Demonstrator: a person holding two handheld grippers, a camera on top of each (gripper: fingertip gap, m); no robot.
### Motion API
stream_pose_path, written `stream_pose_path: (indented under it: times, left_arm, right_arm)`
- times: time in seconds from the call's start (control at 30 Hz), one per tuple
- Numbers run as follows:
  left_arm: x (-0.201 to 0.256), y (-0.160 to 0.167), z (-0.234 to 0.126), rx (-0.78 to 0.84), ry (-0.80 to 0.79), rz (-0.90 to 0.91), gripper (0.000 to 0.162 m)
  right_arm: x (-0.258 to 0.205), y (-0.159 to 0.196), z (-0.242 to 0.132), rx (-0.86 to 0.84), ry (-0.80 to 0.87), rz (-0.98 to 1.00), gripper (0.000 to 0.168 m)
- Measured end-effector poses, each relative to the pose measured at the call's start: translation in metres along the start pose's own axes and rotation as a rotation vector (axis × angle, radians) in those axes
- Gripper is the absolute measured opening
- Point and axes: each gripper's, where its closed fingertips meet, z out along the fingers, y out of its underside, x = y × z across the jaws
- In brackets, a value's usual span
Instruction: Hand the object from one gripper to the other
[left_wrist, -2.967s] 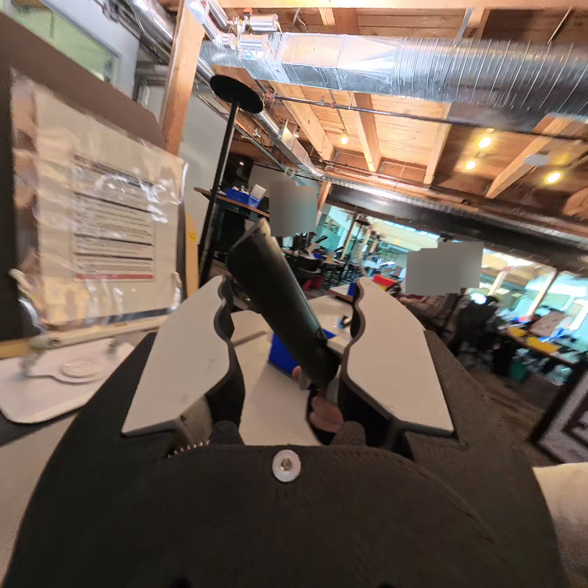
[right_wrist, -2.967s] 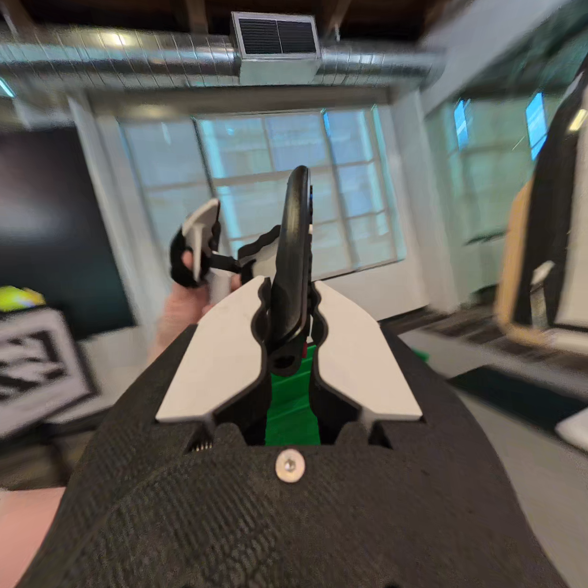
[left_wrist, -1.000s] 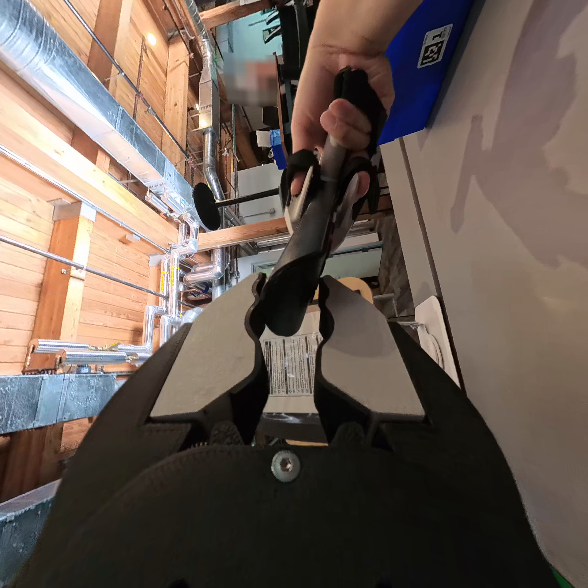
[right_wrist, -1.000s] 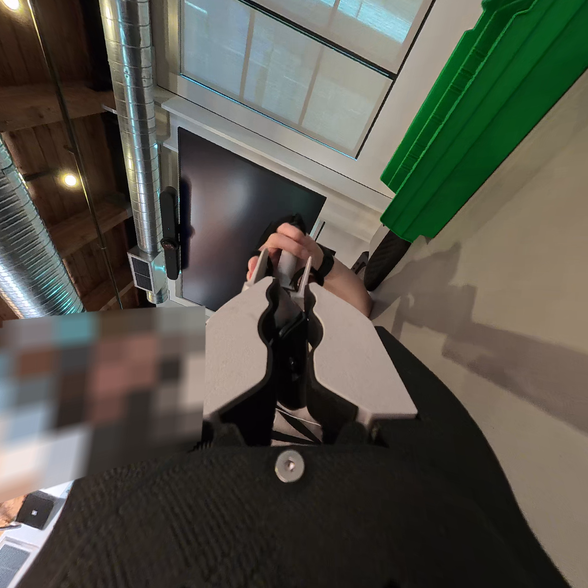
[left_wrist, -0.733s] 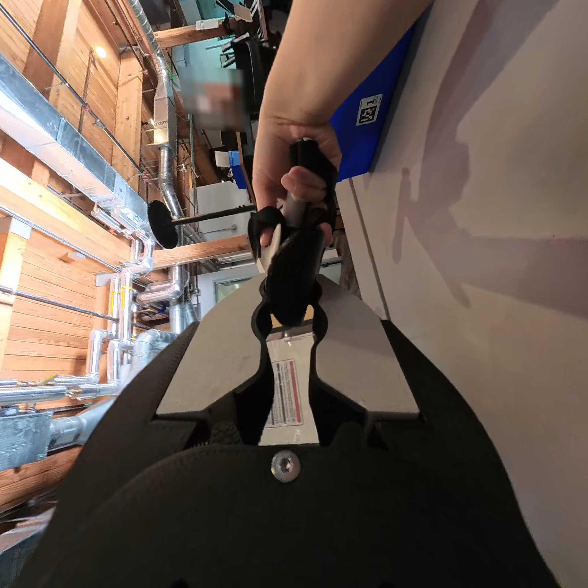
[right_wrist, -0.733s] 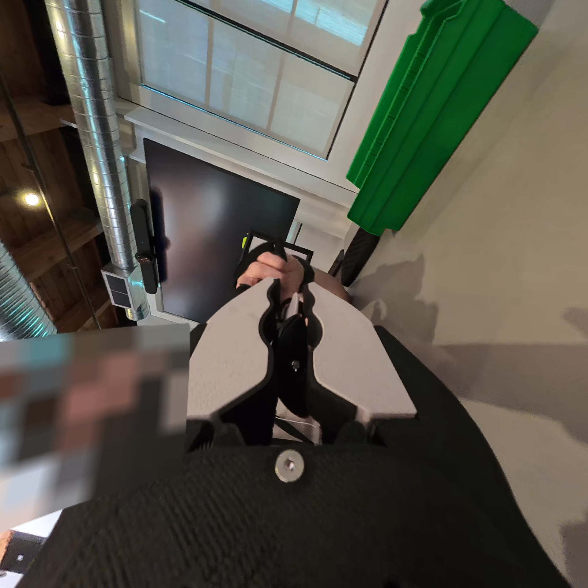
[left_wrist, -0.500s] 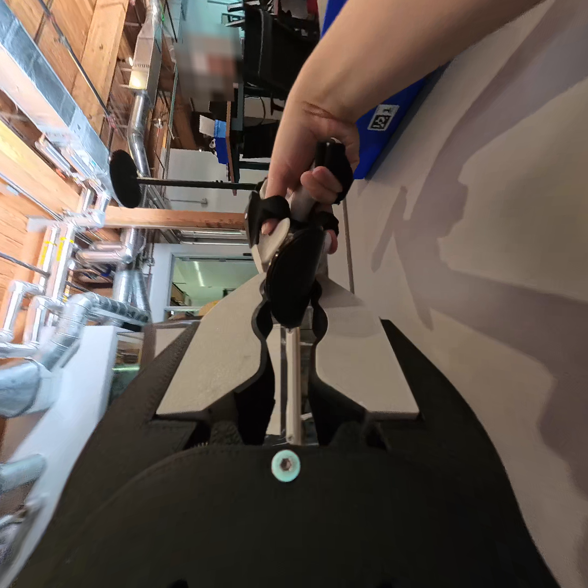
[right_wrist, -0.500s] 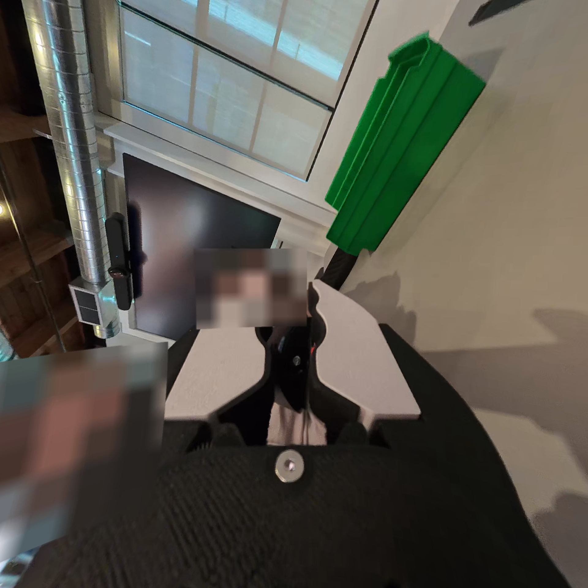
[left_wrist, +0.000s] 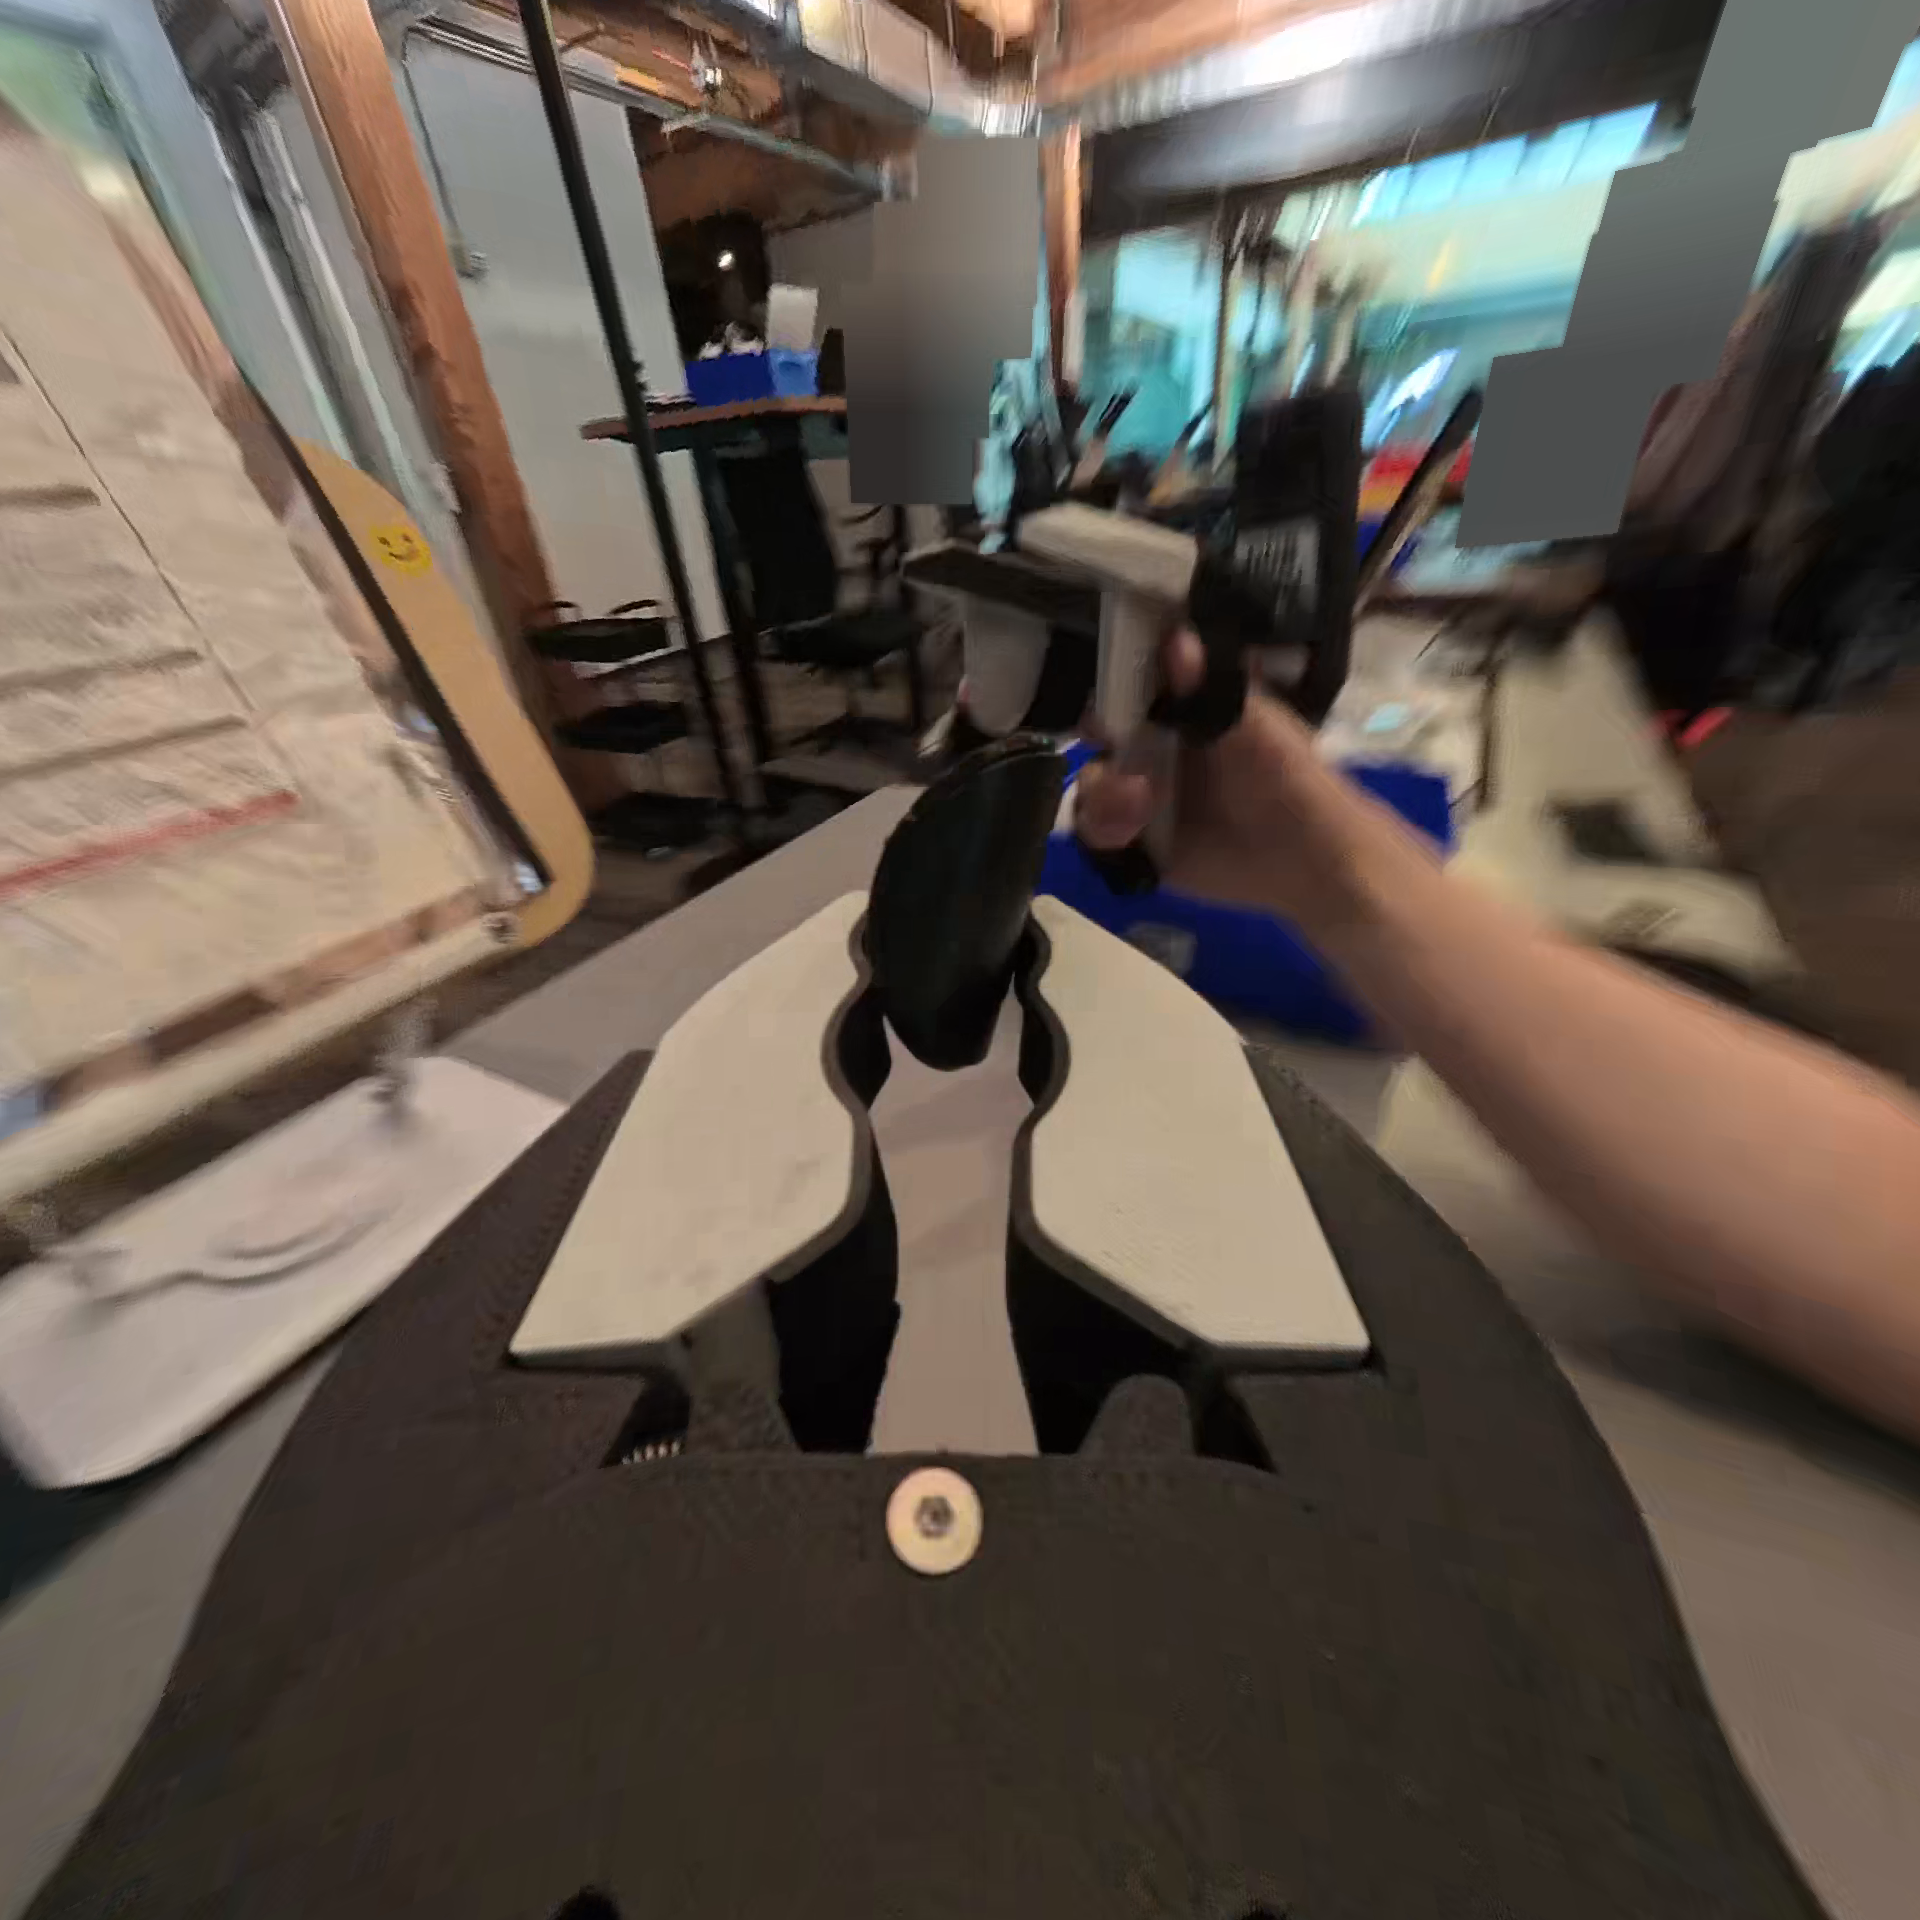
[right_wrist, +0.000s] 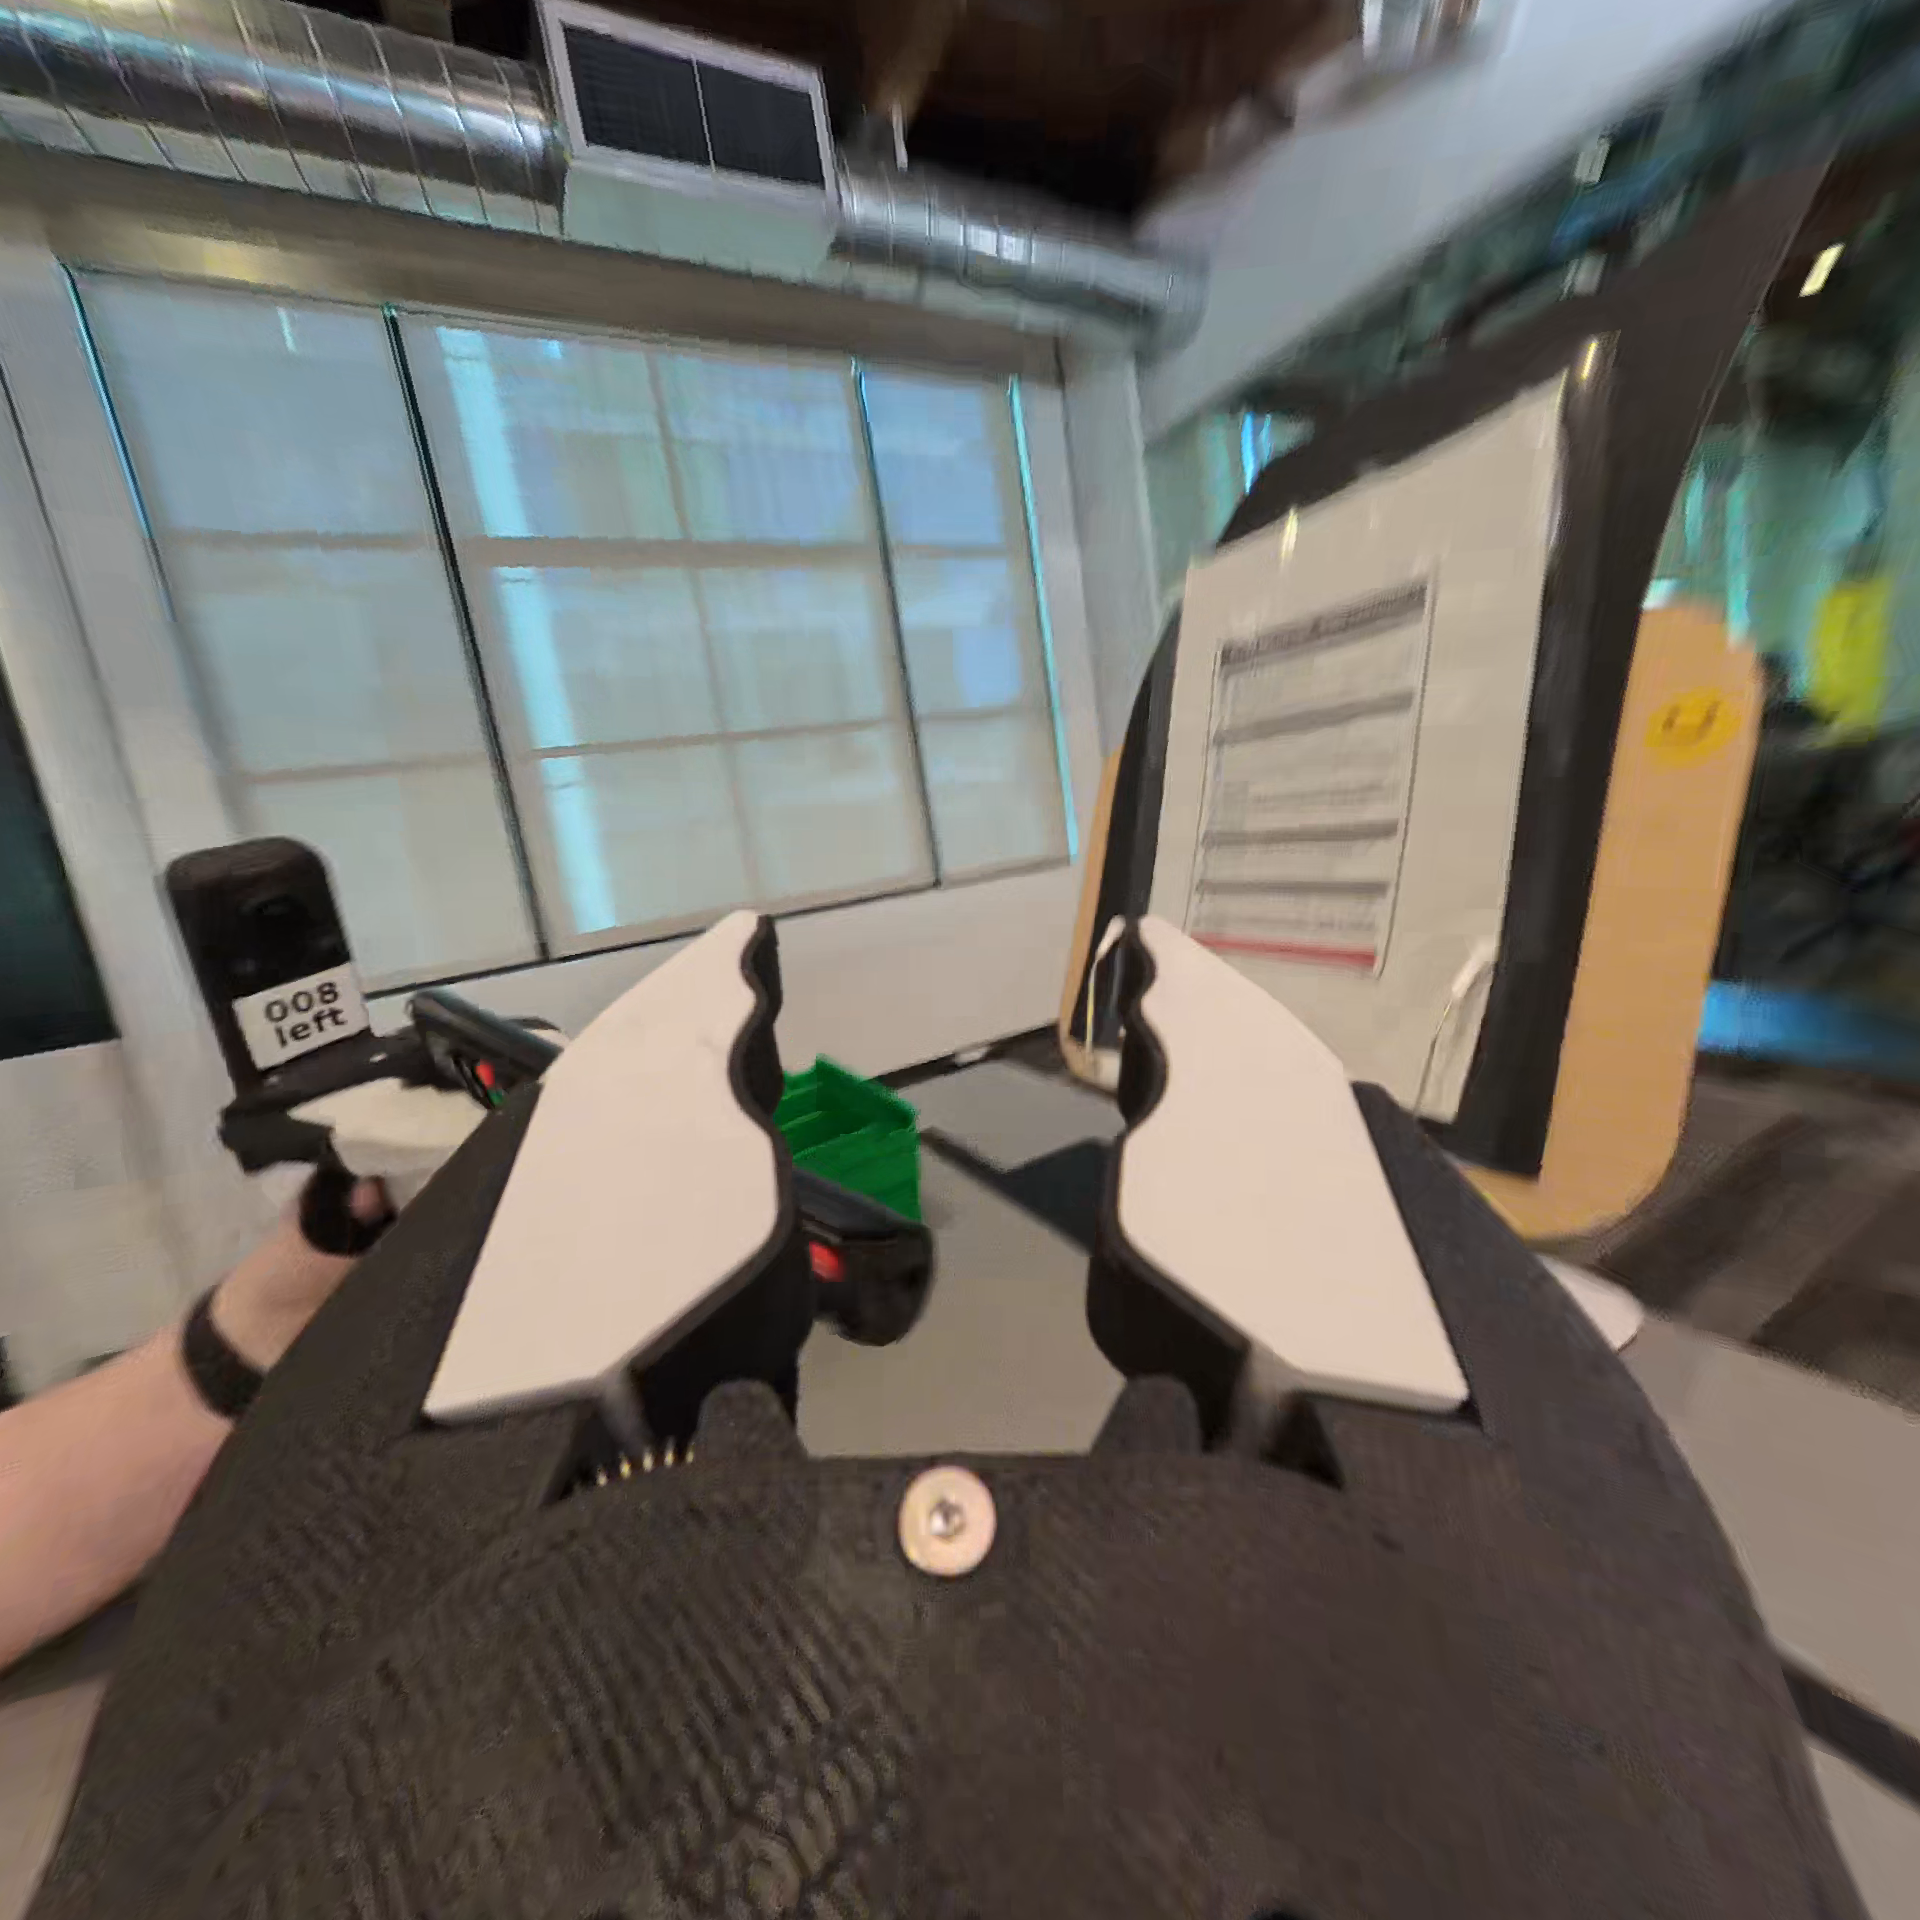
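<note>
One black object (left_wrist: 961, 914), clenched between the fingertips of my left gripper (left_wrist: 945, 971): dark, smooth, elongated, its long axis running away from me and tilting up, rounded far end forward. My right gripper (right_wrist: 951, 1013) is released, fingers wide apart, nothing between them. Beyond it, one green bin (right_wrist: 852, 1132) on the grey table (right_wrist: 997, 1299); farther off, one blue bin (left_wrist: 1226, 935).

Left wrist view: background at 12 to 3 o'clock motion-blurred, the far gripper (left_wrist: 997, 665) in a hand (left_wrist: 1195, 821) smeared, its jaw state unreadable; forearm (left_wrist: 1662, 1122) cut off by the edge at 3 o'clock. Right wrist view: dark object (right_wrist: 862, 1262) mostly hidden behind the near gripper's left finger (right_wrist: 634, 1174), only one end showing. Green bin (right_wrist: 852, 1132) partly hidden likewise; board (right_wrist: 1455, 790) at 2 o'clock blurred.
</note>
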Motion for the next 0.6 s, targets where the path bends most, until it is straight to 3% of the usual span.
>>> stream_pose_path:
  times: [0.1,0.23,0.37,0.6]
  left_arm:
    - [-0.009,-0.025,-0.016,0.155,0.119,-0.304,0.021]
    - [-0.031,-0.043,-0.034,0.289,0.118,-0.471,0.021]
    - [-0.038,-0.057,-0.044,0.441,0.168,-0.642,0.021]
    - [-0.025,-0.051,-0.032,0.453,0.162,-0.662,0.021]
  right_arm:
    - [-0.015,-0.009,-0.001,0.097,-0.094,0.018,0.065]
    - [-0.036,-0.014,0.005,0.211,-0.302,0.249,0.067]
    - [-0.055,0.011,0.036,0.202,-0.317,0.310,0.069]
    - [-0.130,0.038,0.082,0.217,-0.481,0.517,0.064]
